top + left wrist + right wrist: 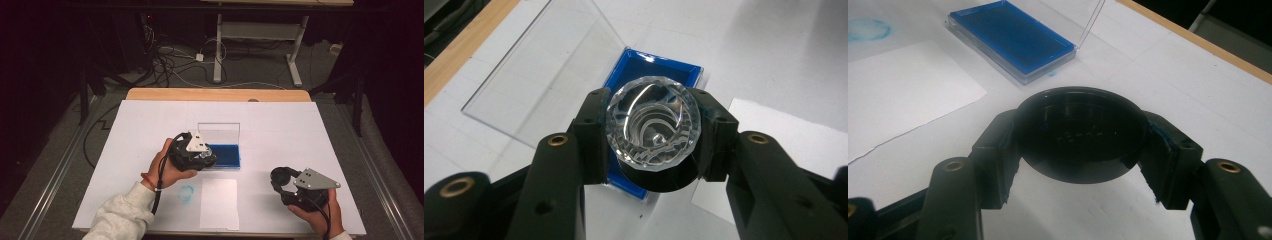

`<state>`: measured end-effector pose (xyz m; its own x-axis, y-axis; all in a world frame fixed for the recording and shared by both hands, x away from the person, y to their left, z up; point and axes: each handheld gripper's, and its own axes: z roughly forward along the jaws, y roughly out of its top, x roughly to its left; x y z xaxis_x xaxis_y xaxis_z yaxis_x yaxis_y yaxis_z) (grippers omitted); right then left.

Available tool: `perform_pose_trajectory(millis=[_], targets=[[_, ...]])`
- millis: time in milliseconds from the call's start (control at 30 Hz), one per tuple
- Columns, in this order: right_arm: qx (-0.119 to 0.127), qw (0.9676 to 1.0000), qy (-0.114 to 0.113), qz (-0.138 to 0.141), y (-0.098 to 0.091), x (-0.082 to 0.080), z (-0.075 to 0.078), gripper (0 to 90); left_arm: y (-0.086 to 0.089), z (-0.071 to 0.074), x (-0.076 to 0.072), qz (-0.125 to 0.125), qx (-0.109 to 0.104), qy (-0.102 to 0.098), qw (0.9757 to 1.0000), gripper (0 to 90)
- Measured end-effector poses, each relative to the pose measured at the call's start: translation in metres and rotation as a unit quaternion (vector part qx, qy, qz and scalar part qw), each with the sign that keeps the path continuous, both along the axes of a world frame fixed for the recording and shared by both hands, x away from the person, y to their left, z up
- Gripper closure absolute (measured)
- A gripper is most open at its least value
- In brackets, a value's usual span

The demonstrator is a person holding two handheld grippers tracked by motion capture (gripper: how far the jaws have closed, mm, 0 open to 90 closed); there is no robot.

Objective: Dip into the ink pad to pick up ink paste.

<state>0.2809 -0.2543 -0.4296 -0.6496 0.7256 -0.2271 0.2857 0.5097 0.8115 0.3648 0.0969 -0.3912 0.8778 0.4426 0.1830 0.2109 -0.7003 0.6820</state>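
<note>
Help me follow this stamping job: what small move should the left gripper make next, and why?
Probably lower the stamp straight down onto the blue ink pad. The left gripper is shut on its faceted clear handle, poised above the open pad, whose clear lid stands up behind. The white paper waits nearby.

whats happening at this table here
A person works with a gripper in each hand. The left gripper is shut on a clear faceted stamp with a black base, held just above an open blue ink pad whose clear lid stands up. The right gripper is shut on a round black cap, off to the side. A sheet of white paper lies near the front edge, with a faint blue mark beside it.
</note>
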Motion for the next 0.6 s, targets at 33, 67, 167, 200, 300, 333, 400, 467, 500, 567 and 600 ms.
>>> perform_pose_trajectory(millis=[33, 67, 167, 200, 300, 333, 400, 467, 500, 567, 600], targets=[[-0.002, 1.0000, -0.001, 0.002, 0.000, 0.000, 0.000, 38.8, 0.002, 0.000, -0.001, -0.001, -0.003, -0.001, 1.0000, 54.9], [-0.003, 1.0000, -0.002, 0.003, 0.000, 0.000, 0.001, 38.8, 0.004, 0.001, -0.003, 0.000, -0.002, -0.004, 1.0000, 54.9], [0.000, 1.0000, -0.004, 0.004, 0.000, -0.001, 0.002, 38.8, 0.010, 0.004, -0.007, 0.002, -0.010, -0.004, 0.9999, 55.0], [0.001, 1.0000, -0.005, 0.004, 0.000, -0.001, 0.002, 38.8, 0.012, 0.005, -0.008, 0.003, -0.011, -0.006, 0.9999, 54.9], [-0.001, 0.9999, -0.007, 0.007, -0.001, -0.002, 0.003, 38.9, 0.016, 0.008, -0.012, 0.004, -0.015, -0.009, 0.9998, 54.9], [-0.001, 0.9999, -0.008, 0.008, -0.001, -0.002, 0.003, 38.9, 0.017, 0.009, -0.013, 0.004, -0.017, -0.009, 0.9998, 54.9], [0.001, 0.9999, -0.008, 0.008, -0.001, -0.002, 0.003, 38.9, 0.019, 0.010, -0.015, 0.007, -0.021, -0.009, 0.9997, 55.0], [0.001, 0.9999, -0.008, 0.009, -0.002, -0.003, 0.004, 38.9, 0.020, 0.010, -0.017, 0.006, -0.022, -0.007, 0.9997, 54.9], [0.001, 0.9999, -0.008, 0.010, -0.002, -0.002, 0.004, 38.9, 0.021, 0.010, -0.018, 0.007, -0.021, -0.008, 0.9997, 54.9], [0.001, 0.9999, -0.009, 0.010, -0.002, -0.002, 0.004, 38.9, 0.023, 0.010, -0.020, 0.008, -0.024, -0.005, 0.9997, 54.9], [0.002, 0.9999, -0.008, 0.009, -0.002, -0.001, 0.004, 38.9, 0.024, 0.011, -0.021, 0.007, -0.026, -0.005, 0.9996, 55.0]])
